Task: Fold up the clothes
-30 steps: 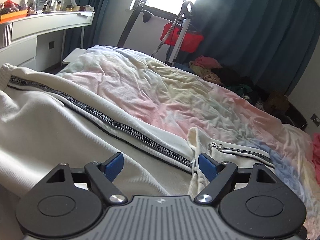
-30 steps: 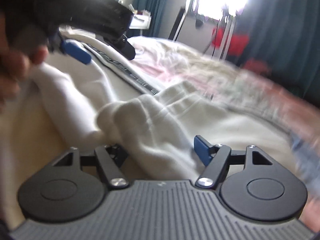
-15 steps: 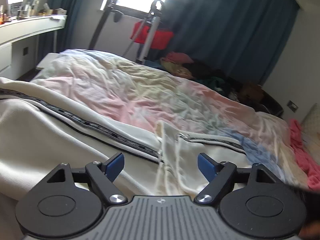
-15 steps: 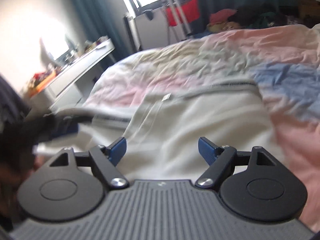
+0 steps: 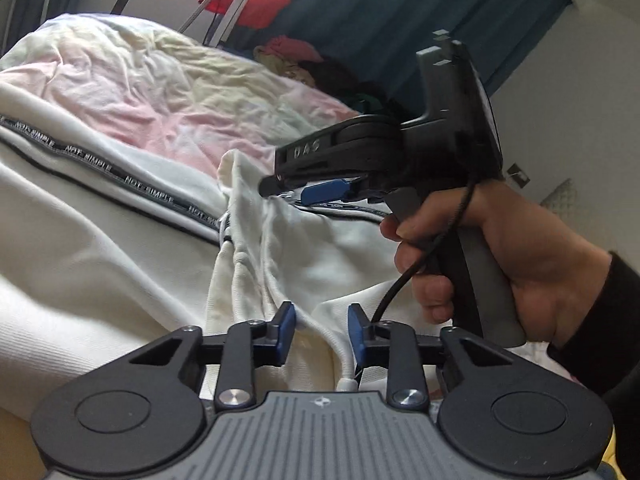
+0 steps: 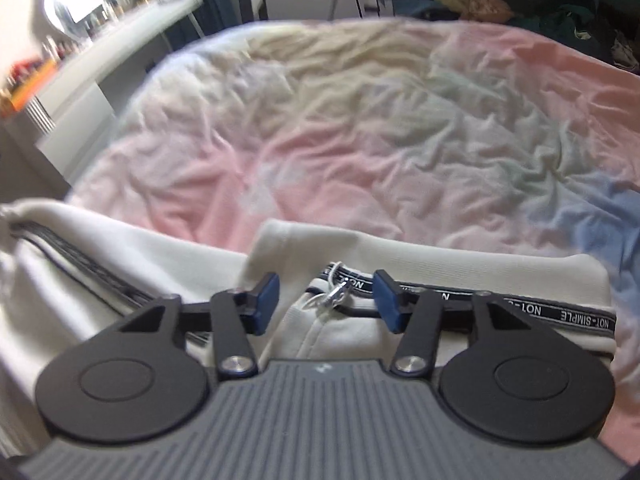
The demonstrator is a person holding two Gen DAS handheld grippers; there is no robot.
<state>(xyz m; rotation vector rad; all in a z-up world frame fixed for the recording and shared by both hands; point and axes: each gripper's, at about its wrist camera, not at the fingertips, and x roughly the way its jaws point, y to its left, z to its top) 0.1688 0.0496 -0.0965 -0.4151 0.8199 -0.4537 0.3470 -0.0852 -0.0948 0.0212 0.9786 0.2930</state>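
On the bed (image 6: 360, 140), cream jacket (image 5: 100, 272) spread out. Left gripper (image 5: 322, 334) jaws closing around a fabric fold, not yet pinching. Right gripper (image 6: 326, 300) jaws closing over the zipper pull (image 6: 334, 294), pads clear.

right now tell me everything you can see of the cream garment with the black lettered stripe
The cream knit garment with a black "NOT SIMPLE" lettered stripe lies rumpled and spread on the pastel crumpled bedsheet. It looks soft and ribbed, with a folded collar or hem edge and a small silver zip pull. A fold of it runs between the closing jaws of the left tool; the right tool, also closing, straddles the zip area.
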